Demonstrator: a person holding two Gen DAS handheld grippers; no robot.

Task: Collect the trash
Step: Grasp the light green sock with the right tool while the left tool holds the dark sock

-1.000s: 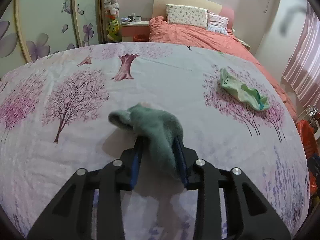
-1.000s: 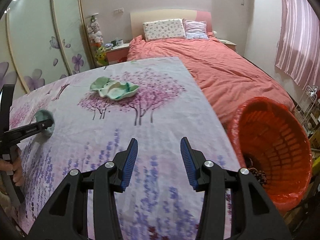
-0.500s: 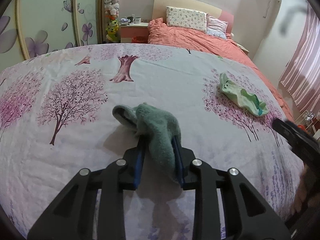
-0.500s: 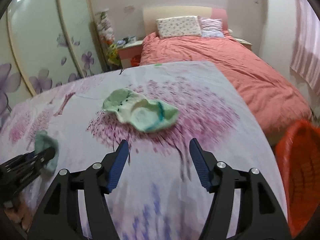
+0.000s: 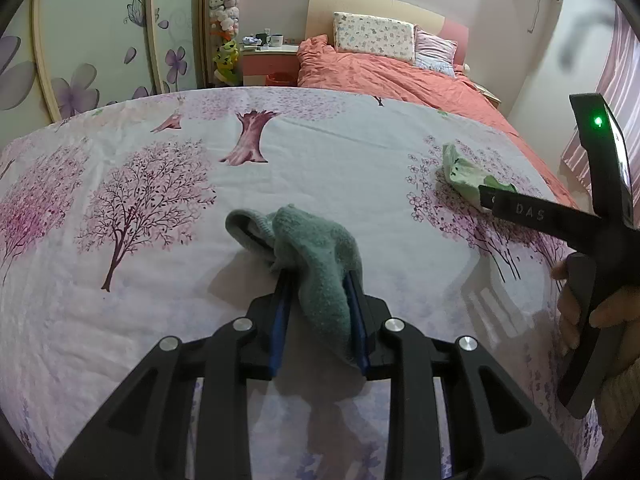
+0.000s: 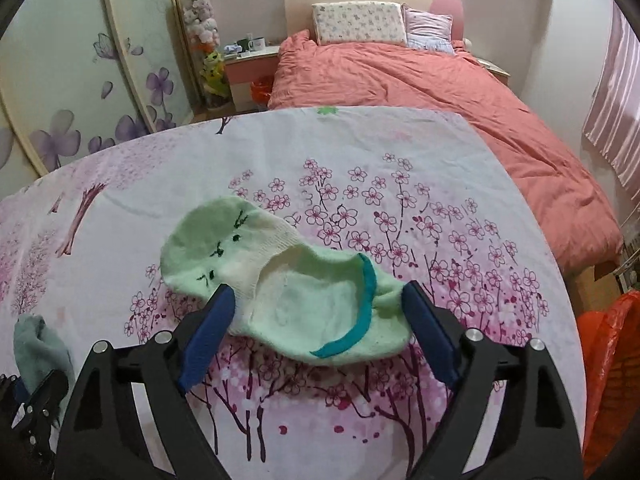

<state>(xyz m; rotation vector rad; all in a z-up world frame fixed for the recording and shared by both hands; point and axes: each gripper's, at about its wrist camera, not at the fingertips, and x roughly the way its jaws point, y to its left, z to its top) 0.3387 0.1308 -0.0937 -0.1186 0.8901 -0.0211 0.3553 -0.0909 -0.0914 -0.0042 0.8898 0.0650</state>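
Now the right claw (image 6: 316, 328) is spreading its jaws wide around the pale green sock (image 6: 280, 284), which lies flat on the blossom-print surface (image 6: 460, 200), toe end far and left, teal-trimmed cuff near and right. The blue pads sit on either side of the sock's near half, not yet pressing on it, so nothing is gripped there. Over on the left, the left claw (image 5: 320, 280) is clenched on the fuzzy grey-green sock (image 5: 316, 256), bunched between its pads and drooping over them, with its cuff resting on the surface. Both pieces look light, soft and floppy; they will fold and sag the moment they lift, with no risk of breaking. For the pale sock, my pick is the thicker double layer around the teal cuff, pinched across its width with the pad tips right down at the cloth, so the jaws gather fabric rather than skim it. At the far right edge of the right wrist view sits the orange basket (image 6: 612, 380), the likely drop point.
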